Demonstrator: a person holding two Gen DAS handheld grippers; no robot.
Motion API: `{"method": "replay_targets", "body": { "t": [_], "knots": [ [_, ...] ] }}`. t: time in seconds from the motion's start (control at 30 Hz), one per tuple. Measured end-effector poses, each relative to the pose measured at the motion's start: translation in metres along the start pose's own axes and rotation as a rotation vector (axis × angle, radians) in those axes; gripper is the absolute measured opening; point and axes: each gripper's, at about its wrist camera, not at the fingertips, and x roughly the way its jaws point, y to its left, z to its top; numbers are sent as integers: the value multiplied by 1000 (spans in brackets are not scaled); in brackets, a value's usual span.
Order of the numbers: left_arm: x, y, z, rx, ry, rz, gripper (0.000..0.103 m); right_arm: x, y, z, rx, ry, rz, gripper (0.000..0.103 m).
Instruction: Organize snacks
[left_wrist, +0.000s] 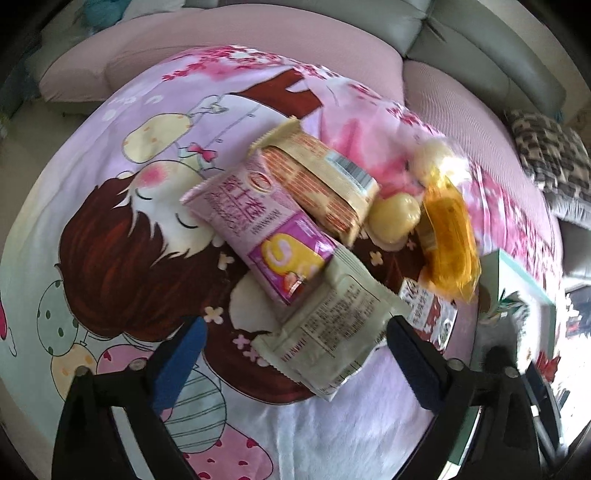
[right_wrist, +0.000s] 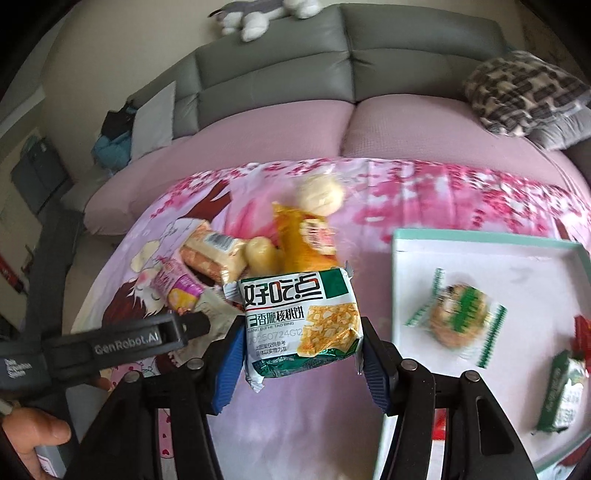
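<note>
1. In the left wrist view the far right side is blurry and very bright. The white tray (left_wrist: 524, 273) there is cut off by the edge, so what lies in it cannot be made out.
2. A red and white packet (left_wrist: 430, 314) is half hidden behind the right finger of the left gripper (left_wrist: 295, 354).
3. In the right wrist view a red wrapper (right_wrist: 583, 328) and a green packet (right_wrist: 561, 395) in the tray are cut off at the side.
4. The round cookie packet (right_wrist: 456, 321) in the tray is blurry.
5. The left gripper is spread wide and grips nothing. The pale green packet (left_wrist: 328, 336) lies on the cartoon blanket (left_wrist: 110, 221) between its blue pads; it is hard to tell if they touch it.
6. The right gripper (right_wrist: 299, 358) is clamped on the walnut cookie packet (right_wrist: 299, 321), one pad on each side. It is held up above the blanket, just left of the tray.
7. The other snacks sit in a pile: a pink packet (left_wrist: 258, 225), a cracker packet (left_wrist: 325, 181), an orange packet (left_wrist: 448, 236) and two pale buns (left_wrist: 393, 218).
</note>
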Motion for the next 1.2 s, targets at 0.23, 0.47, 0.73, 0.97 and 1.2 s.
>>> {"method": "replay_targets", "body": {
  "t": [0.23, 0.47, 0.73, 0.97, 1.2],
  "knots": [
    [9, -20, -7, 96, 37, -1, 79, -14, -28, -3, 84, -15, -22, 61],
    [16, -30, -10, 146, 42, 59, 69, -14, -27, -3, 80, -13, -18, 61],
    [2, -36, -10, 174, -17, 27, 40, -13, -27, -2, 74, -13, -15, 61],
    [-4, -31, -7, 148, -38, 3, 35, -14, -28, -2, 82, -15, -13, 61],
    [-17, -22, -4, 101, -76, -27, 29, -15, -28, -2, 80, -19, -10, 61]
  ]
}}
